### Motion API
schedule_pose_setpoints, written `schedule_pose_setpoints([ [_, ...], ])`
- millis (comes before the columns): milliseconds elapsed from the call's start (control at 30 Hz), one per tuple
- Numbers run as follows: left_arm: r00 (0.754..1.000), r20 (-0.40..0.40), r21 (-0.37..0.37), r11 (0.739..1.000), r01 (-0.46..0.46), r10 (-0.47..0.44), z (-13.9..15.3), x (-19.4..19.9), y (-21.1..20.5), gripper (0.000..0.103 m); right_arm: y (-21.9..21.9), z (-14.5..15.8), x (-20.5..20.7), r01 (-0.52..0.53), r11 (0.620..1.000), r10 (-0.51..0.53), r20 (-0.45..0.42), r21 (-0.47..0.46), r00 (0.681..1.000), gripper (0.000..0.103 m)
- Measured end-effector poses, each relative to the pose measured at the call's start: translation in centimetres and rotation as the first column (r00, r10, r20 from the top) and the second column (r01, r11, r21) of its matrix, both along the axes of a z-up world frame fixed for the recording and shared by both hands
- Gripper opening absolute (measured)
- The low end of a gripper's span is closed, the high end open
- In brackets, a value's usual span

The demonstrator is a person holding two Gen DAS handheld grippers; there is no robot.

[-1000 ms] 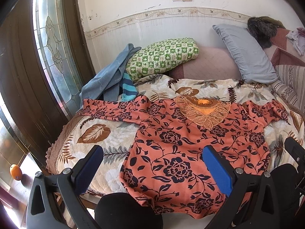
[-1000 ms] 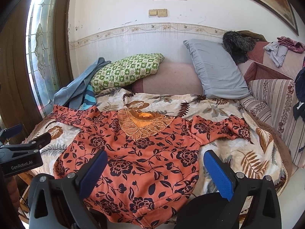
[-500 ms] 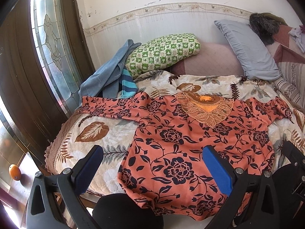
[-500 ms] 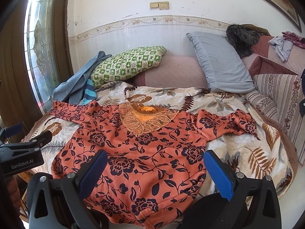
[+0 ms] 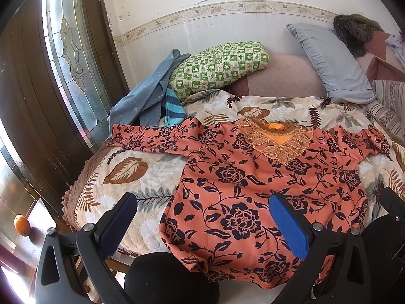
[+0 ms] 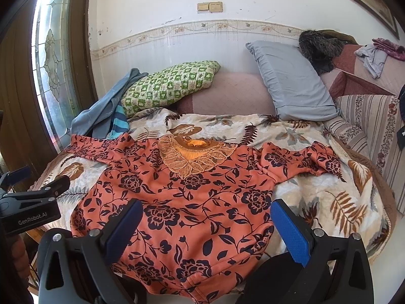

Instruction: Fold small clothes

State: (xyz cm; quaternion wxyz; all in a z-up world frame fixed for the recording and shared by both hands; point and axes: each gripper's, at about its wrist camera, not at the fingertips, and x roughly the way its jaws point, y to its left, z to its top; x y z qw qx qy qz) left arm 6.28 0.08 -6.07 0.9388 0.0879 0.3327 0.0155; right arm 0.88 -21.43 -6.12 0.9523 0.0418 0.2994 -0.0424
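We note one garment: an orange floral top of soft knit-looking fabric, printed with dark navy roses and vines, lying flat and face up on the bed. Its neckline carries a lace leaf-shaped collar in tan. Two sleeves are spread sideways; the right sleeve is rumpled at the cuff. The hem hangs slightly over the near bed edge.

The bed cover is quilted, cream, with brown leaf motifs. We count three cushions against the wall: one green checked pillow, one grey-blue pillow, one mauve bolster. A blue cloth heap sits at the far left corner, possibly two or more pieces.

Left gripper and right gripper both hover above the hem, fingers spread wide, blue ribbed pads holding nothing.
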Motion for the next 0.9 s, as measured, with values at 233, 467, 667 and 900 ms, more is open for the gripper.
schedule_pose_setpoints([
  [233,1.000,0.000,0.001,1.000,-0.005,0.005,-0.1,0.0,0.2,0.103,0.0,-0.1,0.0,0.002,1.000,-0.002,-0.004,0.002,1.000,0.102],
  [467,0.999,-0.024,-0.011,0.999,-0.032,0.031,-0.9,0.6,1.0,0.103,-0.1,-0.7,0.4,0.006,1.000,-0.005,-0.022,0.005,1.000,0.102],
  [667,0.999,-0.034,-0.017,0.999,-0.043,0.043,-1.4,1.1,1.5,0.103,0.2,-1.3,1.0,0.000,1.000,0.000,-0.045,0.002,0.999,0.102],
  [900,0.997,-0.059,-0.021,0.998,-0.060,0.059,-2.3,2.0,2.2,0.103,0.8,-2.2,1.8,-0.011,1.000,0.010,-0.074,-0.010,0.997,0.102],
])
